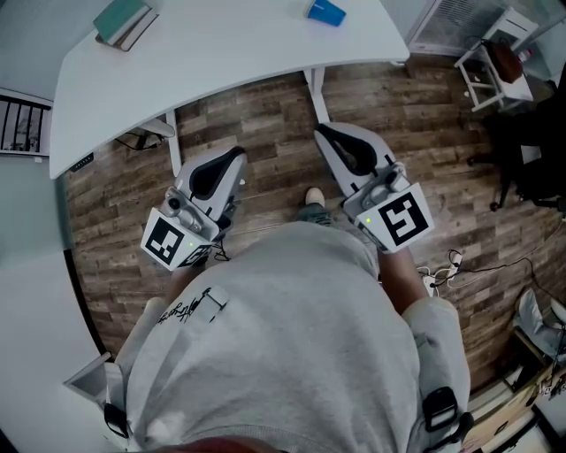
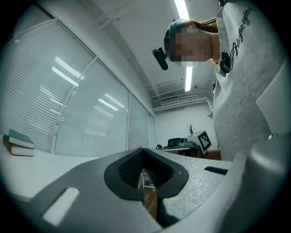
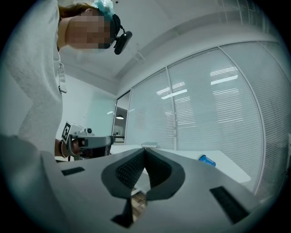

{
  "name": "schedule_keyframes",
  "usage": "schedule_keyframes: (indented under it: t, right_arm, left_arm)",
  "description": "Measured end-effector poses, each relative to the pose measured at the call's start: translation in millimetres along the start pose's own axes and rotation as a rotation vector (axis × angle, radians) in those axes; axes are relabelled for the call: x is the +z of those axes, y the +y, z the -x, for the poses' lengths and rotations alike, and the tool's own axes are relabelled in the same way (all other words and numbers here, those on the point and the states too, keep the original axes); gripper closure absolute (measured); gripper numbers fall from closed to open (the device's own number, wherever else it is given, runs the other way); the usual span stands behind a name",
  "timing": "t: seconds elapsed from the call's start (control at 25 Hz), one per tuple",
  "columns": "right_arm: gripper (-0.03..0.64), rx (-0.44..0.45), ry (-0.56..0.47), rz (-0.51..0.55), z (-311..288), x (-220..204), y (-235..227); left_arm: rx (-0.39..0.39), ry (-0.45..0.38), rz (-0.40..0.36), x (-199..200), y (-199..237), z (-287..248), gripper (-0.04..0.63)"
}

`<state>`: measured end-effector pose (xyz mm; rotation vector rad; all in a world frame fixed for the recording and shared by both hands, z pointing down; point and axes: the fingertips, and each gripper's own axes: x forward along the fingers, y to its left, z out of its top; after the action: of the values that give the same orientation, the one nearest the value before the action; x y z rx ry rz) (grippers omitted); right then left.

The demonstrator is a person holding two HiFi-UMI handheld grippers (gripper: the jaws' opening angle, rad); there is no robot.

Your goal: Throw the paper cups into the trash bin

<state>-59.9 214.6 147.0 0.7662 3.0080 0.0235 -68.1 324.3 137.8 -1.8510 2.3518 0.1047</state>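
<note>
Cup (image 1: pixel 326 11), blue, lies on its side on the white table (image 1: pixel 221 62) at the top edge of the head view, right of centre. The left gripper (image 1: pixel 232 159) and right gripper (image 1: pixel 329 137) hang over the wood floor (image 1: pixel 265 115), well short of it.

Left gripper view: jaws together, nothing between.

Right gripper view: jaws together and empty; the cup shows at right of centre.

No bin shows. The reach looks best made with the right gripper: open early, take the cup across its wall, squeeze lightly.
</note>
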Motion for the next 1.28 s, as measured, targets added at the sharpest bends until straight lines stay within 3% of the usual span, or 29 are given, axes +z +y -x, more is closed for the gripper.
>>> schedule_keyframes:
  t: [0.68,1.28]
  right_arm:
    - [0.606,0.02,-0.02,-0.01,-21.9,-2.3,-74.8]
    - [0.606,0.052,0.016,-0.054,-33.9,-17.8,-111.1]
  left_arm:
    - [0.044,0.001,-0.011,-9.1,37.4,-58.2,0.601]
    - [0.089,-0.007,0.002,-20.2,57.1,-88.9,0.601]
